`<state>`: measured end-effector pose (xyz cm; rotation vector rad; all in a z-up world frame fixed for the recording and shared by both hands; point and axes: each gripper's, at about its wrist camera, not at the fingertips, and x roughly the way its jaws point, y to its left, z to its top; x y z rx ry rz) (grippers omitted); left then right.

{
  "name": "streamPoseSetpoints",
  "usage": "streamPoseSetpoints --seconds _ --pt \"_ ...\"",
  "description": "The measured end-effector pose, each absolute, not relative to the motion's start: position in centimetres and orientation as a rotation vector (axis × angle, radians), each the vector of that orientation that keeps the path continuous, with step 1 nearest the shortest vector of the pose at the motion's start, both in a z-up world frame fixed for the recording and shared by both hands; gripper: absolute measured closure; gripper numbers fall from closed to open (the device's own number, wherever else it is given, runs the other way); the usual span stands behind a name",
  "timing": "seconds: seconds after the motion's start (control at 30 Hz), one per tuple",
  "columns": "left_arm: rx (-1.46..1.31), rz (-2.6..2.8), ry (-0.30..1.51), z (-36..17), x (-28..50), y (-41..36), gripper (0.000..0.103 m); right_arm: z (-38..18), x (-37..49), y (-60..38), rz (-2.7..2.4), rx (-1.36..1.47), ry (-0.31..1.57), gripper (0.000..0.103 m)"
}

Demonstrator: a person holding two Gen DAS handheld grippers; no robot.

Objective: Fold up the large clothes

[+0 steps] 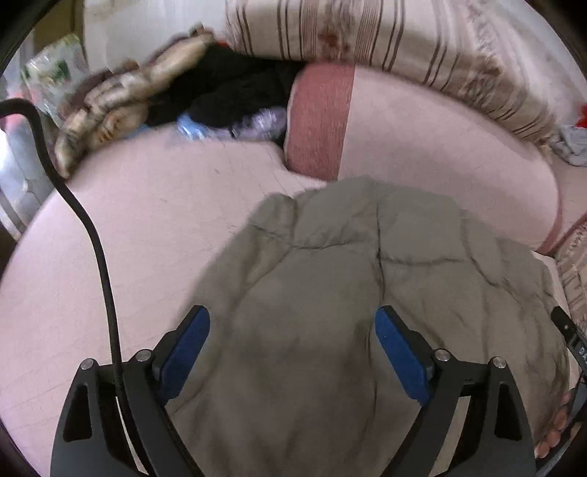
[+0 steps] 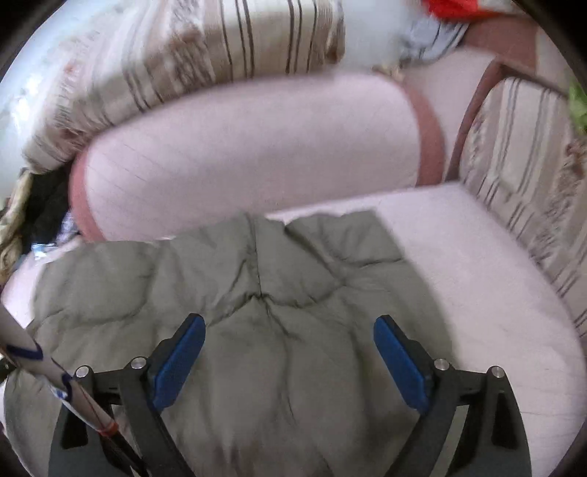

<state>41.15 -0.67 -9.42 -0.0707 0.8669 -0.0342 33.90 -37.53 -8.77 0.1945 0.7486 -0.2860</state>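
Observation:
A grey-green padded jacket (image 1: 330,293) lies spread on the pink couch seat (image 1: 146,220); it also shows in the right wrist view (image 2: 256,293). My left gripper (image 1: 291,323) is open above the jacket's left part, its blue pads (image 1: 187,352) wide apart and empty. My right gripper (image 2: 290,326) is open above the jacket's right part, with blue pads (image 2: 400,359) wide apart and holding nothing. A bit of the other tool shows at the right edge of the left wrist view (image 1: 568,337).
A pink bolster cushion (image 2: 249,154) lies behind the jacket. Striped back cushions (image 1: 367,33) stand behind it. A pile with a plush toy (image 1: 121,99), dark clothes (image 1: 227,91) and a plastic bottle (image 1: 256,121) sits at the far left. A striped armrest (image 2: 532,165) bounds the right.

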Motion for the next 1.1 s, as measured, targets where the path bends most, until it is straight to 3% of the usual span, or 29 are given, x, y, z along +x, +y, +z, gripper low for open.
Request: streamPoseSetpoints --seconds 0.27,0.5,0.8,1.1 --pt "0.030 0.012 0.780 -6.0 28.9 0.7 0.011 -9.5 19.7 -36.5 -0.258 0.134 0.787 0.008" --pt "0.024 -0.029 0.792 -5.2 22.0 0.6 0.011 -11.3 13.2 -36.4 -0.256 0.147 0.847 0.008" --pt "0.031 -0.032 0.784 -4.9 20.2 0.4 0.011 -8.7 12.0 -38.2 -0.291 0.149 0.805 0.008" --pt "0.021 -0.031 0.845 -7.5 24.2 0.1 0.011 -9.0 14.6 -41.7 -0.332 0.207 0.815 0.008"
